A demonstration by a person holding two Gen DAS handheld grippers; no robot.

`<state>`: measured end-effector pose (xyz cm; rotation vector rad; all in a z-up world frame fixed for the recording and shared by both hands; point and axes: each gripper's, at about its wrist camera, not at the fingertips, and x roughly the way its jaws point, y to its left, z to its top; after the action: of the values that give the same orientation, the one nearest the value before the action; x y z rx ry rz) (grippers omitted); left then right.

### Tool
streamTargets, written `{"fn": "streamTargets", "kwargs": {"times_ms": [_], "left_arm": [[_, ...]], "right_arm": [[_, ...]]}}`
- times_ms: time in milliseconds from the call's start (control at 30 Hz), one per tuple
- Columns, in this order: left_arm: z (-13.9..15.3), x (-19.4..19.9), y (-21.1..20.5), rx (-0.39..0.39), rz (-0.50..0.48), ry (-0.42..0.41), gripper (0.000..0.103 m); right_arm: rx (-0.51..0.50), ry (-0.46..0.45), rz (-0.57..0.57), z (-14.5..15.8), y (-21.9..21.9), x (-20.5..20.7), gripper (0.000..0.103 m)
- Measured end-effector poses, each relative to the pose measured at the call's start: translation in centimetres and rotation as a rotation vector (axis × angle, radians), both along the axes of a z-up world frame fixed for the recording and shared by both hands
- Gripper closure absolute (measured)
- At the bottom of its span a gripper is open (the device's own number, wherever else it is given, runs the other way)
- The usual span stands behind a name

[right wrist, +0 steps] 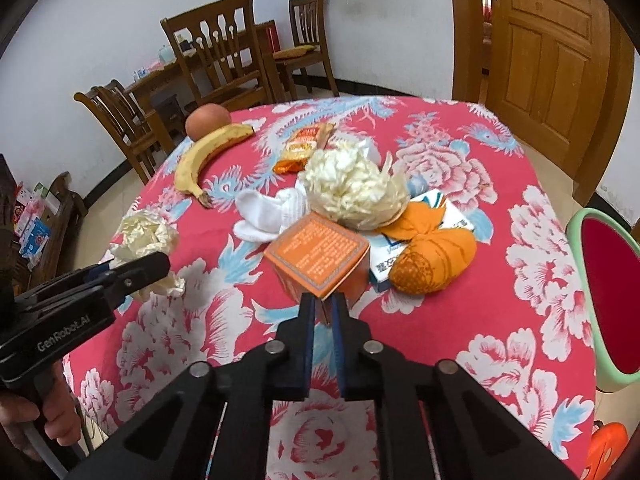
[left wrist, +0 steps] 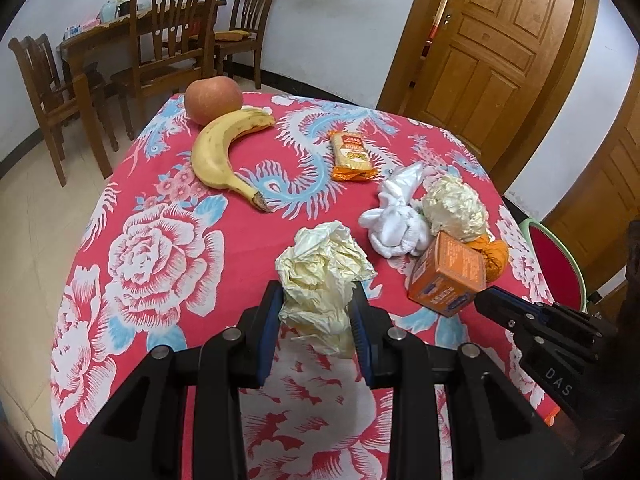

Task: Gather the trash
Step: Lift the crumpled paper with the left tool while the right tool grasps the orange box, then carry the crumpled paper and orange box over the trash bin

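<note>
In the left wrist view my left gripper (left wrist: 318,300) is shut on a crumpled cream paper wad (left wrist: 324,268), which bulges above the blue pads over the red floral tablecloth (left wrist: 160,264). The right wrist view shows that wad (right wrist: 146,236) at the left table edge, behind the left gripper (right wrist: 156,264). My right gripper (right wrist: 324,304) is shut on the near corner of an orange carton (right wrist: 316,256), which is tilted on the cloth. From the left wrist, the carton (left wrist: 444,276) sits at the right gripper's tip (left wrist: 486,300).
Behind the carton lie a second cream paper wad (right wrist: 352,188), a white sock (right wrist: 264,216), an orange cloth bundle (right wrist: 432,264) on a white-blue packet (right wrist: 456,216), and a snack wrapper (right wrist: 300,148). A banana (right wrist: 208,152) and an apple (right wrist: 208,120) lie far left. A red stool (right wrist: 608,300) stands right.
</note>
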<state>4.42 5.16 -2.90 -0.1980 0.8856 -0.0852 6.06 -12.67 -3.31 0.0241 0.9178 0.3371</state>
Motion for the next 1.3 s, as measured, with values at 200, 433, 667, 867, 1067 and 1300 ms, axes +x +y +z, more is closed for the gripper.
{"fn": "streamTargets", "kwargs": {"times_ms": [200, 433, 667, 867, 1067, 1300], "left_arm": [[0.3, -0.3, -0.3, -0.001, -0.003, -0.007, 0.07], [0.1, -0.2, 0.0, -0.008, -0.001, -0.002, 0.07], [-0.2, -0.1, 0.5, -0.015, 0.011, 0.007, 0.07], [-0.2, 0.0, 0.7, -0.017, 0.013, 0.006, 0.07], [-0.2, 0.0, 0.7, -0.016, 0.01, 0.008, 0.07], [0.2, -0.2, 0.2, -0.013, -0.002, 0.0, 0.07]], "right_arm": [[0.027, -0.028, -0.005, 0.8, -1.0, -0.6, 0.095], [0.012, -0.066, -0.012, 1.4, -1.5, -0.2, 0.049], [-0.045, -0.057, 0.071, 0.6, 0.3, 1.6, 0.033], [-0.119, -0.052, 0.108, -0.5, 1.6, 3.0, 0.026], [-0.121, -0.021, 0.157, -1.3, 2.4, 3.6, 0.039], [-0.087, -0.018, 0.156, -0.9, 2.0, 2.7, 0.04]]}}
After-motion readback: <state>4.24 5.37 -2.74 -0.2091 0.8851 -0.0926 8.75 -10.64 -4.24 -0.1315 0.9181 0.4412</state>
